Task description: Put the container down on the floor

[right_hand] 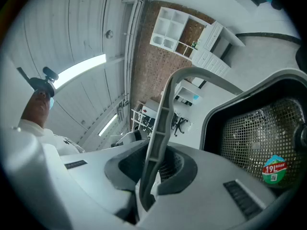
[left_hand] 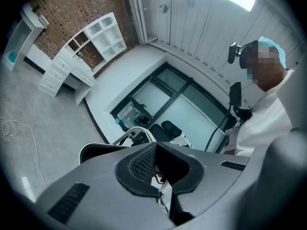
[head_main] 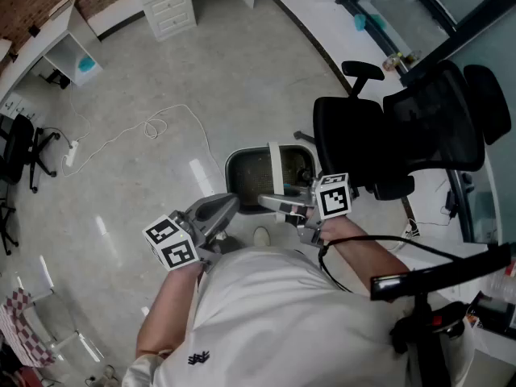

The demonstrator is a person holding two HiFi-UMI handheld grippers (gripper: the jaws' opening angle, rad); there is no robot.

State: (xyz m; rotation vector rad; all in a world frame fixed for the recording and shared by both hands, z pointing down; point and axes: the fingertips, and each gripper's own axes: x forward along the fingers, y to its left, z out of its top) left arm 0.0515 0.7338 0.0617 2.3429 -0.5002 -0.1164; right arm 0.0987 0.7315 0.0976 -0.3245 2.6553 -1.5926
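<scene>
The container (head_main: 235, 164) is a black mesh bin with a grey rim and a pale hoop handle (head_main: 276, 166). It is just in front of the person, over the grey floor; whether its base touches the floor I cannot tell. My right gripper (head_main: 284, 205) is shut on the handle (right_hand: 165, 123), which runs up between its jaws (right_hand: 154, 172). The mesh wall (right_hand: 254, 133) with a round sticker shows to the right of it. My left gripper (head_main: 229, 205) hovers beside the bin's near left rim (left_hand: 96, 150), shut with nothing in it (left_hand: 160, 176).
A black office chair (head_main: 403, 131) stands close on the container's right. A white cable (head_main: 153, 126) and a power strip (head_main: 71, 153) lie on the floor to the left. White drawers (head_main: 165, 2) stand at the far wall. A black cable (head_main: 379, 240) runs from the right hand.
</scene>
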